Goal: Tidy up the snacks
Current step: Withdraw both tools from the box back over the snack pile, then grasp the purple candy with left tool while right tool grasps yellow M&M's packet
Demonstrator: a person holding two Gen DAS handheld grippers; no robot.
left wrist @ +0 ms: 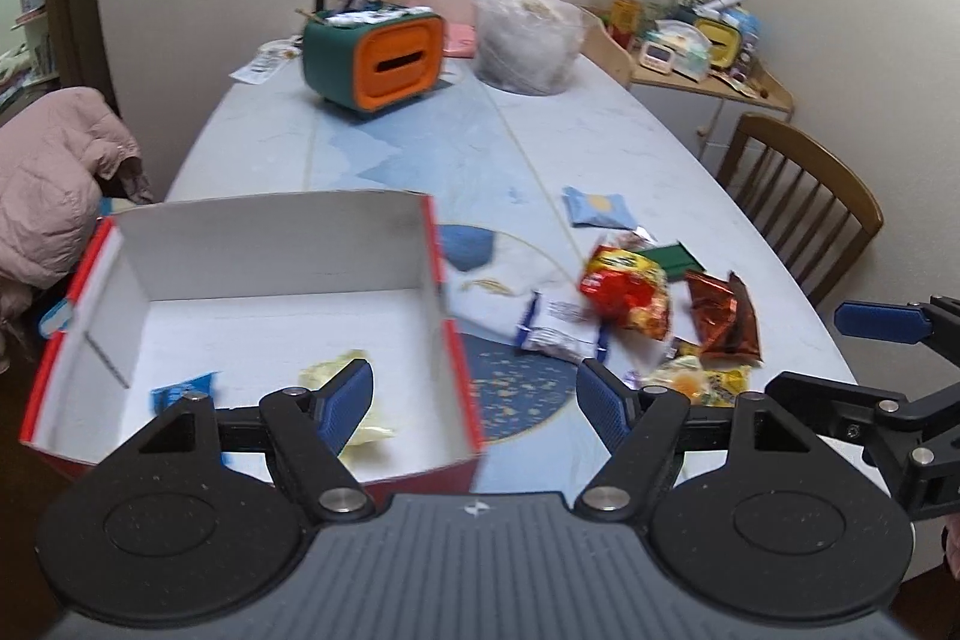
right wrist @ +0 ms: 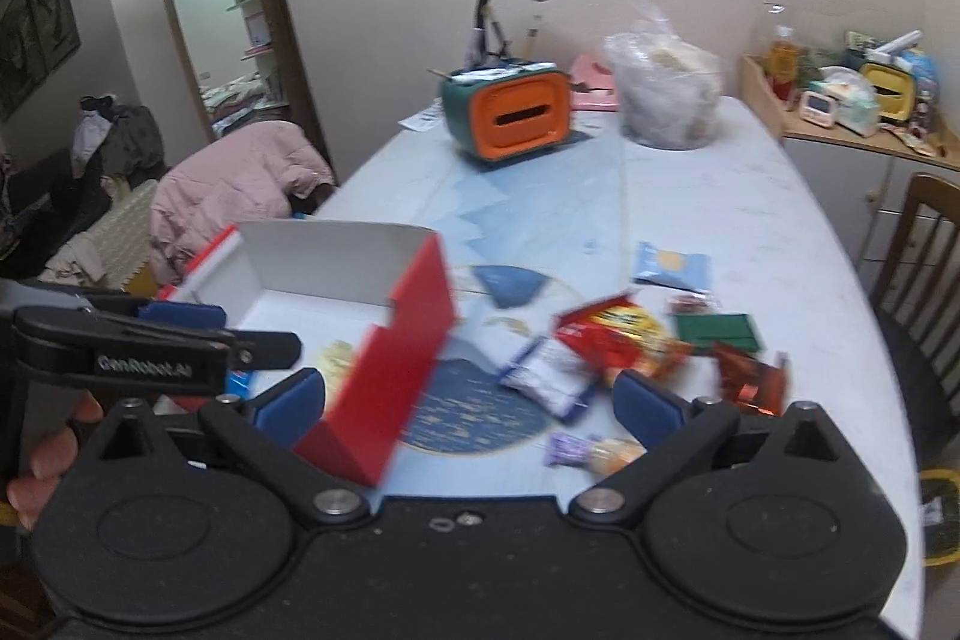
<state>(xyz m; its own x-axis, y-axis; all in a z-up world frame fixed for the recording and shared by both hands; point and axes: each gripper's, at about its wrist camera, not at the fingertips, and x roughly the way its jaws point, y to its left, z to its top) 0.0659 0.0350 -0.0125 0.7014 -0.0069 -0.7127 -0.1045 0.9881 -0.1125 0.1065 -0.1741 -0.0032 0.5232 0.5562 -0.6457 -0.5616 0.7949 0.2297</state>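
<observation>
We have two snacks in the box and a pile still waiting on the table.

The red box point(left wrist: 252, 316) with white insides sits on the left part of the table point(left wrist: 630, 148), and in it we see a yellow packet point(left wrist: 342, 370) and a small blue packet point(left wrist: 180, 391). So we think the job has only just begun. Just to the right of the box lie the rest: a white packet point(left wrist: 561, 325), a red and yellow bag point(left wrist: 627, 289), a brown shiny bag point(left wrist: 723, 319), a green packet point(left wrist: 669, 259), a light blue packet point(left wrist: 597, 208) a bit farther back, and some small sweets point(left wrist: 696, 382) near us. Our left gripper point(left wrist: 474, 403) hangs over the box's near right corner with its jaws wide apart and nothing in them. Our right gripper point(right wrist: 468, 403) hangs above the pile, jaws spread wide and holding nothing too. We still have to pick up each snack and drop it in the box.
</observation>
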